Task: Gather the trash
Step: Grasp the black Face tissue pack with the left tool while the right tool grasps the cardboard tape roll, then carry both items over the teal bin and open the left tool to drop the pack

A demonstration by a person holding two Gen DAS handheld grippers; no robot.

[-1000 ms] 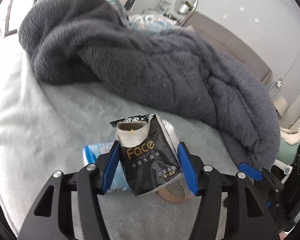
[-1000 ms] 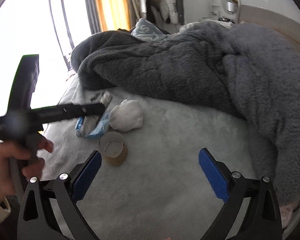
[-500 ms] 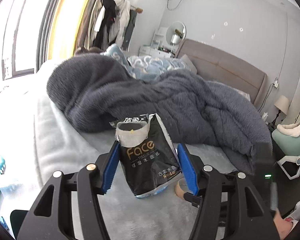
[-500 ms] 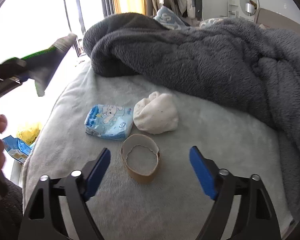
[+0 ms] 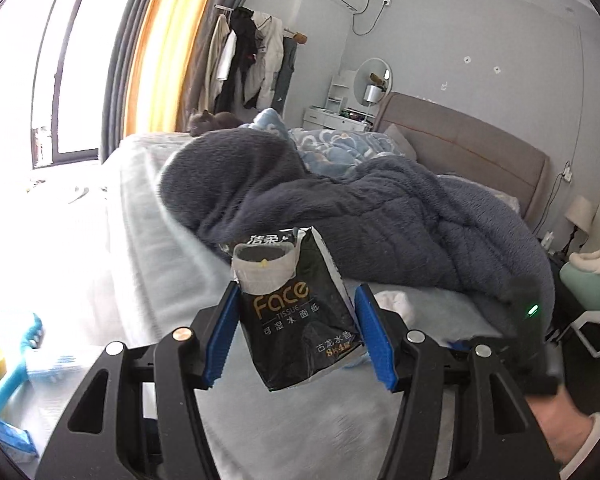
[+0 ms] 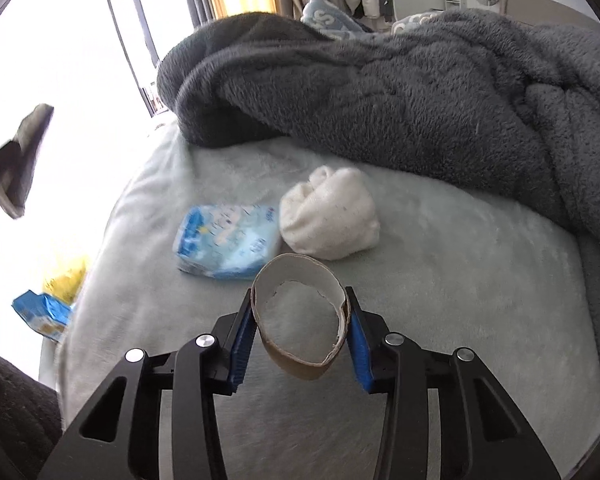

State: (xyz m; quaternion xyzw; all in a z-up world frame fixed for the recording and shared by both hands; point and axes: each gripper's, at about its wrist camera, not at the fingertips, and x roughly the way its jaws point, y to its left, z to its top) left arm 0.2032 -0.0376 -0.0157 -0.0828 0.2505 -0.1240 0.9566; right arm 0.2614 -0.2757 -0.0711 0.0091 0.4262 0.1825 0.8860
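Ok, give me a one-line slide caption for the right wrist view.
Right gripper shut on a cardboard roll on the bed, beside a blue tissue pack and white sock bundle.

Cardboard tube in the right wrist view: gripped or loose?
Gripped. The right gripper has just closed; both blue pads press the cardboard tube, squashing it oval.

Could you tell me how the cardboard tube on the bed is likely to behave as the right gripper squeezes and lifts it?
The cardboard tube looks thin-walled and hollow, so probably very light. The right gripper, whose jaws have just closed on it, presses it into an oval, so it likely crushes easily. Its torn rim suggests that it could tear further. Set down on its side, it might roll.
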